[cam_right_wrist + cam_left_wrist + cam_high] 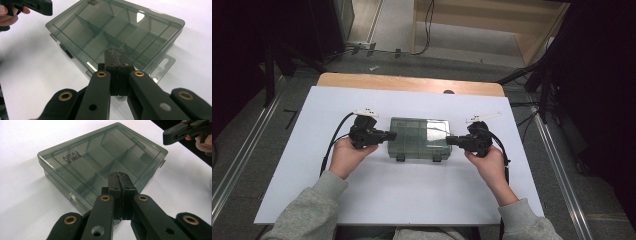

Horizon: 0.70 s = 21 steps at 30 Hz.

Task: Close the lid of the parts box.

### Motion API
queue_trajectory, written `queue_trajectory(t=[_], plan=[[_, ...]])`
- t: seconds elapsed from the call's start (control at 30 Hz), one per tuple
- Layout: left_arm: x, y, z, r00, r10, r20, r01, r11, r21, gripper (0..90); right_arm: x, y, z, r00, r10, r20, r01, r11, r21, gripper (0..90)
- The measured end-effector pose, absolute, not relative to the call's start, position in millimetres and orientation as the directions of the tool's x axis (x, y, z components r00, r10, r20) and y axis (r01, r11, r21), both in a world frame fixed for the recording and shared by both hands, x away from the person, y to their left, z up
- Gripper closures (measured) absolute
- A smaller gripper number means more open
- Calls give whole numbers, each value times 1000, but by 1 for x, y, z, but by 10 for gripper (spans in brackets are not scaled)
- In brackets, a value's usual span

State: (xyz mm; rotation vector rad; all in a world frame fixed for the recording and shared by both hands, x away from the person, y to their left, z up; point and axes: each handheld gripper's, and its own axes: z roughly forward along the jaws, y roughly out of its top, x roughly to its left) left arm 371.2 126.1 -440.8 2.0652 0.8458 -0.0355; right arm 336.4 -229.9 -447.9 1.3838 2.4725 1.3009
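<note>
Across the middle of the high view lies the white table top (377,195), its far edge backed by a strip of bare wood (412,82); the near half of the sheet is broad open surface, crossed only by the person's grey sleeves (312,210) entering at the bottom corners. Dark floor and metal rails flank the sheet at the frame's left and right.

At the centre of the frame sits the smoky clear compartment box (420,138), lid down, its long sides parallel to the table's far edge. Two small latches (418,158) jut from its near side. A bare margin of white runs between the box and the far edge, and wider margins to either side.

The left gripper (389,134) reaches the box's left short end, and the right gripper (452,140) reaches the right short end. In each gripper view the jaws are pressed flat together with nothing between them, the tips over the box's edge; whether they touch the lid I cannot tell.
</note>
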Motion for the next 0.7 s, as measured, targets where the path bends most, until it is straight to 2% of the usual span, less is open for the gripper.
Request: queue_trajectory(t=[0.7], plan=[[373, 129, -453, 755, 573, -319, 599, -404, 691, 897, 332, -228, -459, -590, 731, 343, 706, 260, 658, 876]])
